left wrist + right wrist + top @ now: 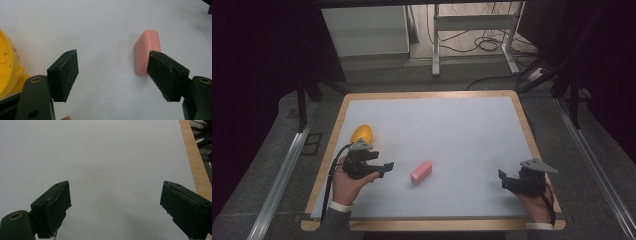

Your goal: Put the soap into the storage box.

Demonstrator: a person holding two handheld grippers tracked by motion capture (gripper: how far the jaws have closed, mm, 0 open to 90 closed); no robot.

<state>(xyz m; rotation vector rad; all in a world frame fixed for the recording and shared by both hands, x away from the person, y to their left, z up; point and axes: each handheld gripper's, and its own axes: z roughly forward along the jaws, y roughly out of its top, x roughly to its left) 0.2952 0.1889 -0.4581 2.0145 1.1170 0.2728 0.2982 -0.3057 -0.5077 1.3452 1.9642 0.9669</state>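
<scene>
Left gripper [384, 168] hangs low over the near-left of the white table [452, 130], jaws spread wide w/ nothing between them — the pink block [421, 172] lies flat just beside it toward centre, in the left gripper view partly behind one jaw, not touched. Yellow toy [362, 134] sits just behind the left gripper. Right gripper [504, 181] at the near-right edge, jaws wide apart too — nothing held, well apart from the block.

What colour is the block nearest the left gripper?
Pink, plain; the block shows best in the left gripper view.
</scene>
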